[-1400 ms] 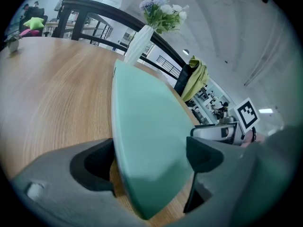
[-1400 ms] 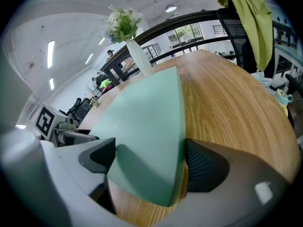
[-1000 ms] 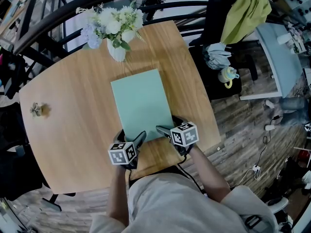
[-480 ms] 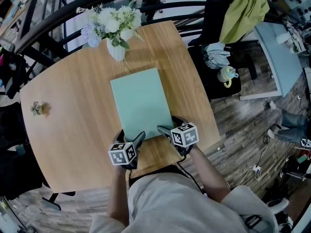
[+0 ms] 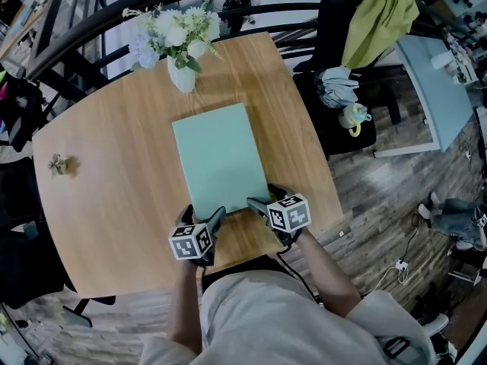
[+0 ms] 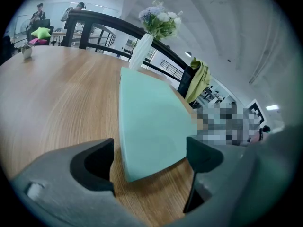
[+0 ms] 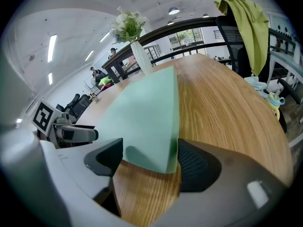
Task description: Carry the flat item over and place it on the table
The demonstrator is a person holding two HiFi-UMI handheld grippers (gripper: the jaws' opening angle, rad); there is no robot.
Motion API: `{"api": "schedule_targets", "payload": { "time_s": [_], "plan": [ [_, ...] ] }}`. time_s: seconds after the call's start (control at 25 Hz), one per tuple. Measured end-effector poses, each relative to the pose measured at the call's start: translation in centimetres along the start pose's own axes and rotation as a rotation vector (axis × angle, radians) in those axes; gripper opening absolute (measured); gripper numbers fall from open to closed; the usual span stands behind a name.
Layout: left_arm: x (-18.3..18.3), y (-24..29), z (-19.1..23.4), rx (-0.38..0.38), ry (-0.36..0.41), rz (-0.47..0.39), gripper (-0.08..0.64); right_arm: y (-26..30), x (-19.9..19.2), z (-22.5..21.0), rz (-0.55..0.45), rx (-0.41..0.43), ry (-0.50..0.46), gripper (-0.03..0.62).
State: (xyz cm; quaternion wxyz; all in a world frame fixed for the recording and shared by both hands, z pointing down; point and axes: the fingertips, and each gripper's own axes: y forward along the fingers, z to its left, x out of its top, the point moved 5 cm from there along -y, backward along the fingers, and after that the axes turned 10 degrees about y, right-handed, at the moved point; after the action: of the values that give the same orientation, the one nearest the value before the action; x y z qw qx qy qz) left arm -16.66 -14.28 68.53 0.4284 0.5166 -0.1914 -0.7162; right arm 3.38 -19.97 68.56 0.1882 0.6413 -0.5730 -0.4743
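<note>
1. Setting: pale wood worktop (image 5: 114,150) with dark railings behind it. Far ahead of both hand-held grippers stands a white vase of flowers (image 5: 181,74). Well out to the left of the left one lies a small ornament (image 5: 59,166), too small to identify.
2. Left hand-held gripper (image 6: 150,162): jaws apart, straddling the near-left corner of the flat item (image 5: 221,158). Neither pad touches it, with bare wood showing on both sides of the corner.
3. Flat item: pale mint-green rectangular board, thin, matt, with plain edges and no markings. It lies flat on the worktop, its near edge spanning the two hand-held grippers and its far edge just short of the vase.
4. Right hand-held gripper (image 7: 150,161): jaws have just been closing and now bracket the near-right corner. The right pad sits at the board's edge and the left pad stands clear, so I read this as no grip.
5. Step, as judged: the board is down on the worktop, so this is the release end of the placement.
6. Next move calls for backing both hand-held grippers straight off toward the person, jaws clear of the corners, so the board is not dragged.
7. Right of the right hand-held gripper, off the worktop: a dark chair (image 5: 342,67) draped with a yellow-green cloth (image 5: 384,14).
</note>
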Motion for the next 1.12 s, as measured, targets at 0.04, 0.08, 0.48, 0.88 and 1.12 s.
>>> {"api": "schedule_targets", "payload": {
  "time_s": [0.04,0.08,0.48,0.88,1.12],
  "plan": [
    [-0.1,-0.1,-0.1,0.002,0.000,-0.001,0.495,-0.1,-0.2,0.0,0.001,0.000,-0.002,0.370],
    [-0.3,-0.2,-0.2,0.004,0.000,-0.003,0.495,-0.2,-0.4,0.1,0.001,0.001,-0.003,0.368],
    [-2.0,-1.3,-1.4,0.022,-0.004,-0.010,0.495,-1.4,-2.0,0.1,-0.001,0.006,-0.018,0.347],
    [-3.9,-2.2,-3.1,0.042,-0.001,-0.012,0.493,-2.8,-4.2,0.2,0.004,0.018,-0.043,0.318],
    [-5.2,-2.6,-4.2,0.059,0.009,-0.013,0.456,-3.5,-5.3,0.2,-0.004,0.015,-0.058,0.273]
  ]
}}
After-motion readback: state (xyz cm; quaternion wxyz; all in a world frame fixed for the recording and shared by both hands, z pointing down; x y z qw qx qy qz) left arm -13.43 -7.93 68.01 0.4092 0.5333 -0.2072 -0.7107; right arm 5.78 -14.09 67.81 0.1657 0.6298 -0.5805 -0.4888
